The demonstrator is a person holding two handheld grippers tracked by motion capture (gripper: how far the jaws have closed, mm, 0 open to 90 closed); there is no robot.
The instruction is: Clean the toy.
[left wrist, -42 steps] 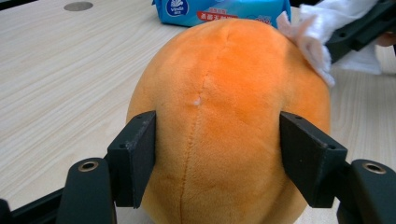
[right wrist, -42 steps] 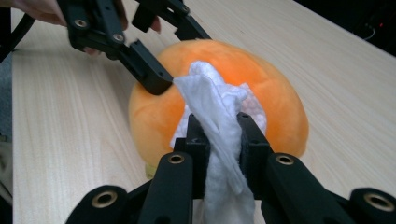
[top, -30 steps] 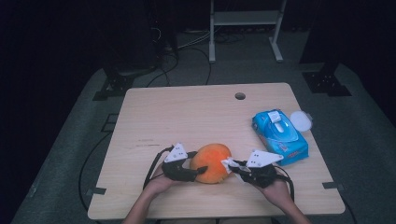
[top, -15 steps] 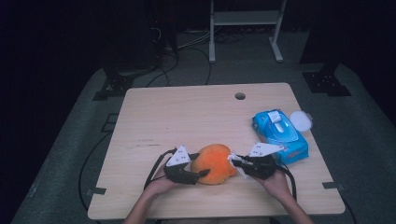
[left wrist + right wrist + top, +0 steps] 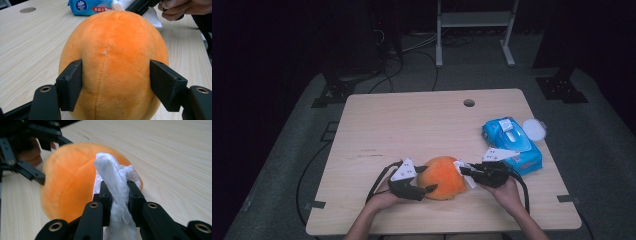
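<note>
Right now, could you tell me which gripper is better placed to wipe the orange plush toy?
Probably the right gripper: it pinches the white wipe against the plush toy, while the left gripper clamps the toy.

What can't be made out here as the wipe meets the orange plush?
- Underside of the orange plush: cut off by the bottom edge in the left gripper view.
- Where the white wipe touches it: hidden by the wipe's own folds in the right gripper view.
- Wipes pack print: too small in the high view.
</note>
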